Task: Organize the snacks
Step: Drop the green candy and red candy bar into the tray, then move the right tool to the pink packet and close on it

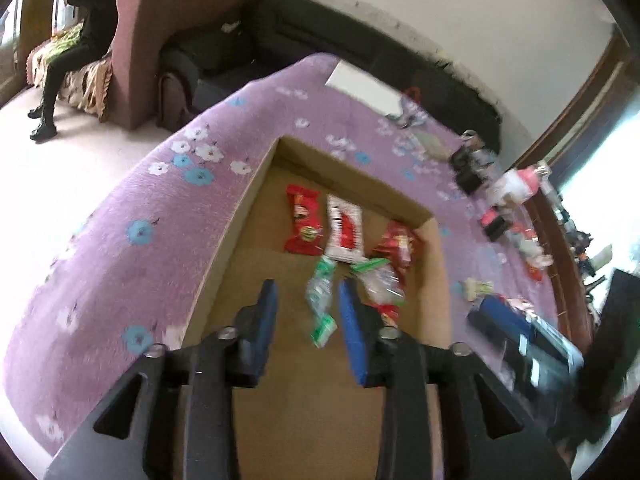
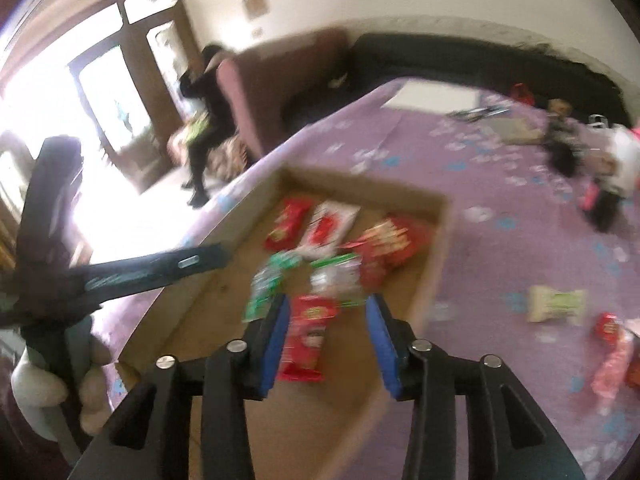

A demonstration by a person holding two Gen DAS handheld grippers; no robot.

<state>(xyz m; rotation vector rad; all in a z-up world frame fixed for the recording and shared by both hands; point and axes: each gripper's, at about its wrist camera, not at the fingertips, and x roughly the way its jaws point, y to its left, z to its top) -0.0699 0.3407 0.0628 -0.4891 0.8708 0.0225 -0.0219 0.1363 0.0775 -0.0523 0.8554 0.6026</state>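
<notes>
- Both pictures are smeared, so no writing on any snack can be read. The things on the far right of the purple flowered cloth (image 1: 120, 216) are only blobs of black, white and pink.
- The cardboard box (image 1: 248, 200) sits on the cloth, and its near end is cut off behind the gripper frames.
- At the far end of the box lie three packs in a row, left to right: a red pack (image 1: 302, 220), a white and red pack (image 1: 344, 228), and a crinkled red pack (image 1: 402, 246). Each one's long side runs away from the camera.
- Nearer than that row, the left gripper (image 1: 308, 304) has its blue jaws apart. A green and clear packet (image 1: 320, 300) is between them. Its long side runs along the fingers. The pads do not press it.
- Just right of it lies a clear packet with a green top (image 1: 380, 276).
- The right gripper (image 2: 328, 320) is let go too. A red packet (image 2: 306, 338) lies long-ways between its blue fingers, in the box.
- Right of the box, on the cloth, lie a pale green and cream snack (image 2: 556, 304) and some red and pink ones (image 2: 612, 344), partly cut off.
- A person in black (image 1: 72, 52) sits far left of the box.
</notes>
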